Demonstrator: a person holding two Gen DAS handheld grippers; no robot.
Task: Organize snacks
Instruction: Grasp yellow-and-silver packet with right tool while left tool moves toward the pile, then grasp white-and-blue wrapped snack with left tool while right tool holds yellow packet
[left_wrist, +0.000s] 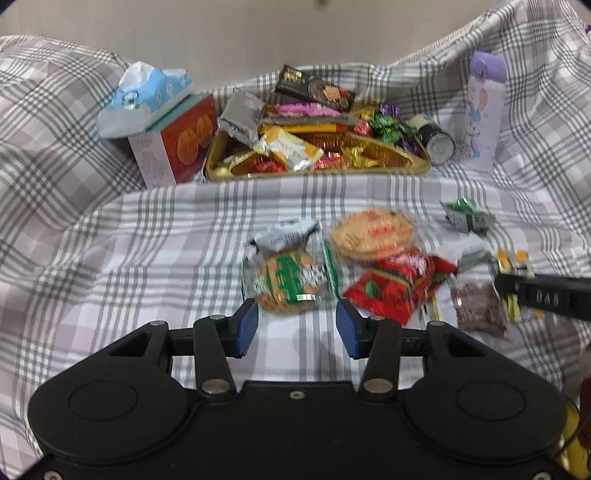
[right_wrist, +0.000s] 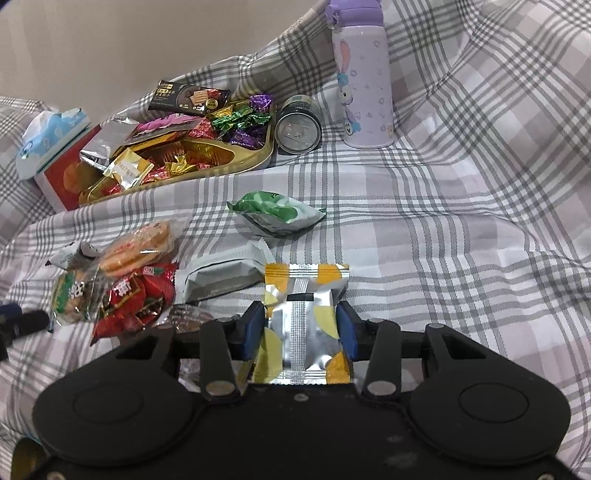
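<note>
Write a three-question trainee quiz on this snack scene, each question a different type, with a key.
1. True or false: the right tongs grip a silver-and-yellow packet.
2. What lies between the open left tongs? A) green cookie pack B) drink can C) tissue pack
3. Fill in: the purple bottle stands ____ on the checked cloth.

Key: 1 true; 2 A; 3 upright.
</note>
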